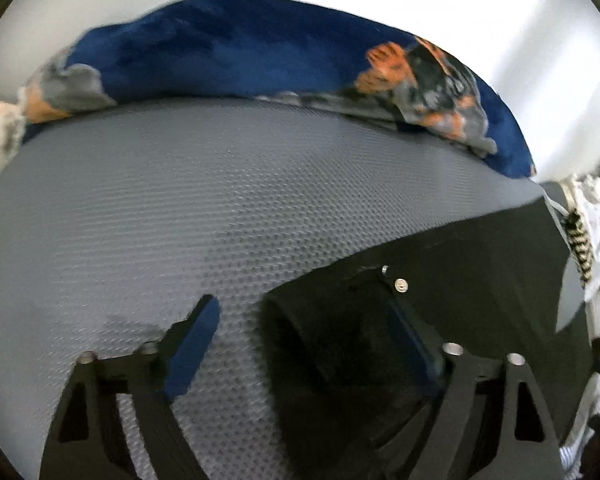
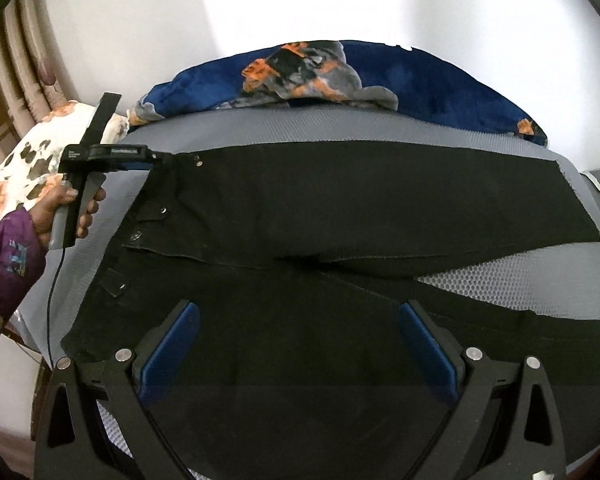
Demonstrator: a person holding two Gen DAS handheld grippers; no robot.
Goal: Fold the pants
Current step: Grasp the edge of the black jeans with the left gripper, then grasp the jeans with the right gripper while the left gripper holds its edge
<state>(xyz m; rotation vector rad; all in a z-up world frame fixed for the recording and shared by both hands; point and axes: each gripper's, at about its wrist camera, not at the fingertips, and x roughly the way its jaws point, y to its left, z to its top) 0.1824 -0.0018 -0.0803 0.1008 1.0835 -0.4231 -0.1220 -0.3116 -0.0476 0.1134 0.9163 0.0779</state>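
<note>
From my left wrist feed, the left gripper [image 1: 300,320] has its right finger behind the black pants [image 1: 460,264]; the blue blanket [image 1: 228,52] is smeared, perhaps by motion.

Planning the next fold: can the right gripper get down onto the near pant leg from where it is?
Probably yes. The right gripper hangs open right over the black pants, nothing lies between its fingers and the cloth, and the left gripper is away at the waistband corner.

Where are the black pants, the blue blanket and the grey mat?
black pants [image 2: 340,196], right wrist view, upper leg panel
blue blanket [image 1: 220,56], left wrist view, plain blue middle
grey mat [image 1: 140,200], left wrist view, bare textured surface
</note>
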